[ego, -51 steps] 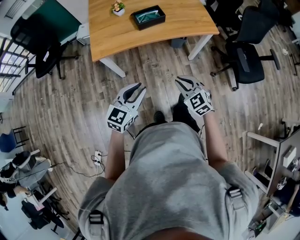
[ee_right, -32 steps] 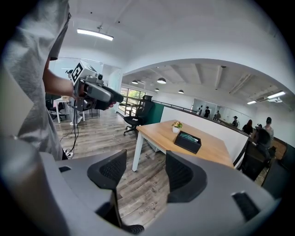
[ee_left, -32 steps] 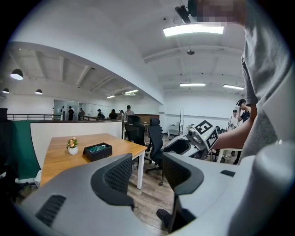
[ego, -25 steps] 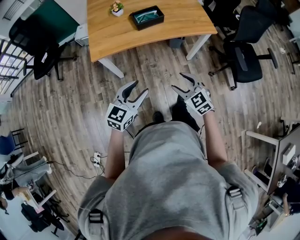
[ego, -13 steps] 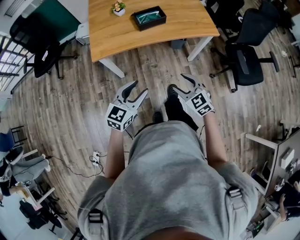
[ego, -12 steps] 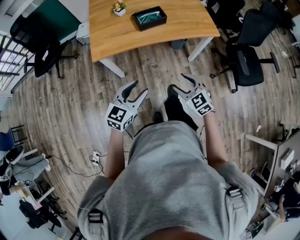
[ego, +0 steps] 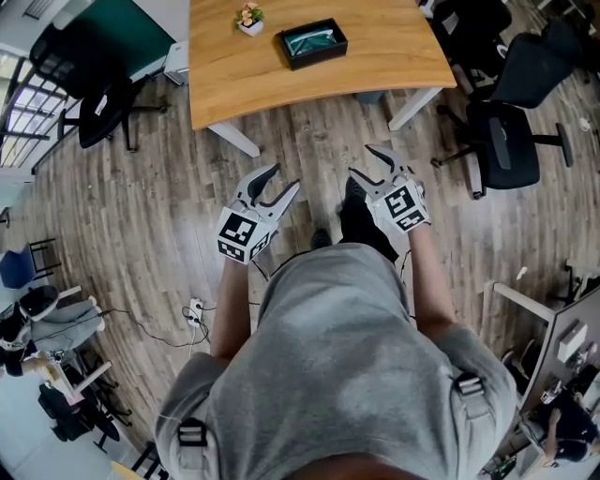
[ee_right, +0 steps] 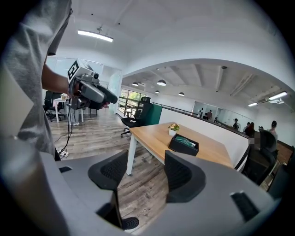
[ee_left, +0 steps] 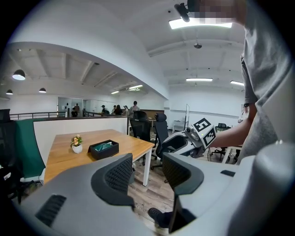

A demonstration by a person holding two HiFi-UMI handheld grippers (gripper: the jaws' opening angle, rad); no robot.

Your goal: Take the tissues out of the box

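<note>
Approach step, nothing grabbed: left tongs (ego: 286, 178) and right tongs (ego: 361, 160) both gape wide and empty above the floor (ego: 169, 197), well short of the desk (ego: 384, 66), where the box (ego: 315, 59) of tissues (ego: 314, 40) sits near the far edge; next, reach it and pinch a tissue.

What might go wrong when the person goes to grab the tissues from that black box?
The little potted plant stands near the tissue box, so a gripper might knock it over. If neither the left gripper nor the right gripper steadies the box, it may lift with the tissues.
</note>
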